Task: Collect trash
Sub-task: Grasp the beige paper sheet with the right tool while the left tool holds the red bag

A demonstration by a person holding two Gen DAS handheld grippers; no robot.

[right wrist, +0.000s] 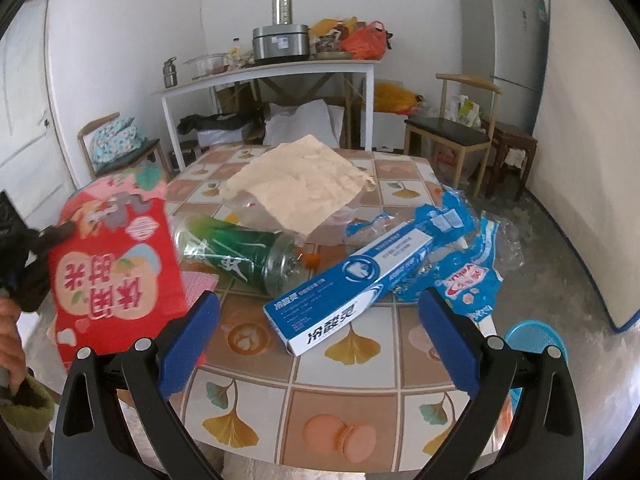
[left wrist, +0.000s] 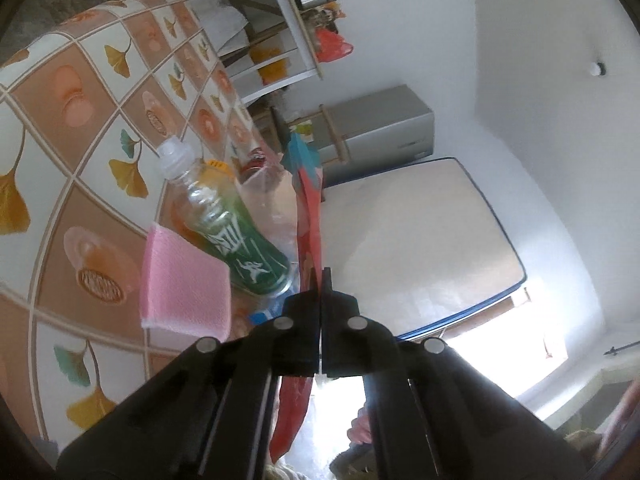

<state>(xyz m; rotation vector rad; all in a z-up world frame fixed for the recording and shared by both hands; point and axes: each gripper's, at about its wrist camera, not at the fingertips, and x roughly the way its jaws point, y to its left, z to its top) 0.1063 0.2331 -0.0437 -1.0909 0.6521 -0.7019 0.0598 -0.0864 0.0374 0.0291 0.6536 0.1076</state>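
Right wrist view puts your right gripper [right wrist: 318,344] low over the near edge of the patterned table [right wrist: 344,412], its blue-padded jaws spread wide with nothing between them. Just ahead of it lies the toothpaste box [right wrist: 352,284], flat on the cloth, its long axis running from the near left up toward the far right, where its far end rests on the crumpled blue wrapper [right wrist: 460,248]. Behind the box the green bottle [right wrist: 236,254] lies on its side, base toward the box and neck pointing away to the left. Beyond it a creased sheet of tan paper [right wrist: 304,186] lies over a clear plastic container. A blue basket [right wrist: 536,338] peeks out past the table's right edge.

At the left your left gripper [right wrist: 60,232] pinches the red snack bag [right wrist: 116,264] by its upper left corner, and the bag hangs clear of the table, broad face toward this camera, printing upside down.

From the left wrist camera your left gripper [left wrist: 322,280] has its jaws pressed together on that red snack bag [left wrist: 310,208], seen edge-on as a thin strip running straight away along the fingers, with more of it hanging below the jaws. The view is rolled so the table [left wrist: 80,160] stands to the left. On it lie the green bottle [left wrist: 228,228], cap end pointing up-left in the picture, and a pink cloth [left wrist: 186,284] just beside its base.
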